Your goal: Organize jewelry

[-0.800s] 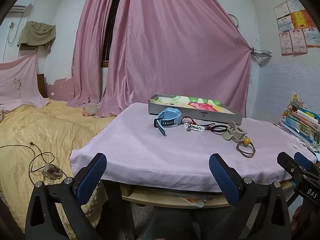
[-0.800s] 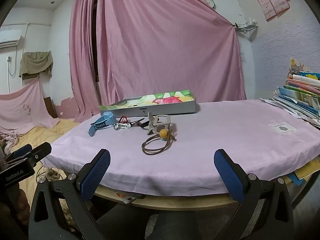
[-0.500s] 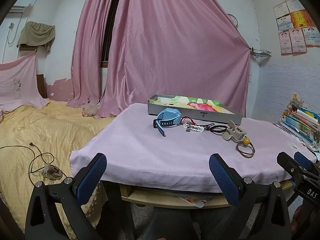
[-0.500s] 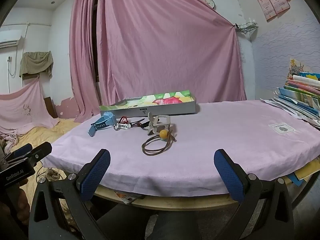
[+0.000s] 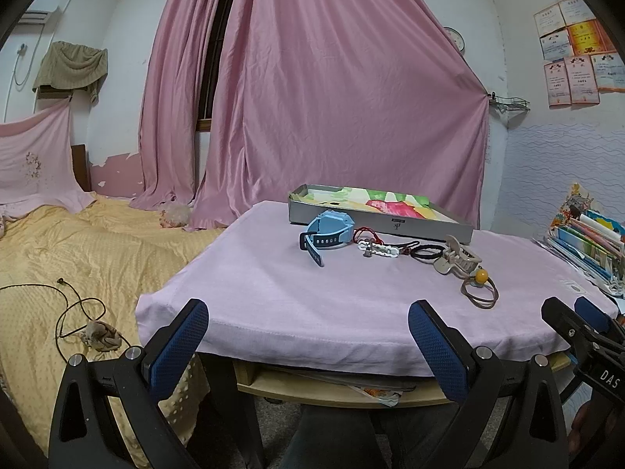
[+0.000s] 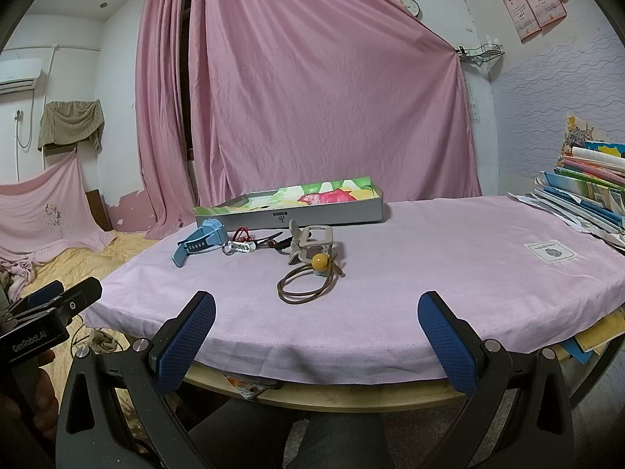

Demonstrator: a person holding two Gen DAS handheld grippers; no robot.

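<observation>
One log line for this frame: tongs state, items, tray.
left tongs: open, empty | right tongs: open, empty | watch, hair ties, claw clip: on cloth | tray: no jewelry visible

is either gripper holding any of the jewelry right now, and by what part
Nothing is held. The left gripper and right gripper are both open at the table's near edge; the blue watch lies untouched.

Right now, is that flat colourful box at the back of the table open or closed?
Open. The box has no lid on it; its colourful inside shows above the grey wall. No jewelry can be seen inside; the watch lies outside, in front.
</observation>
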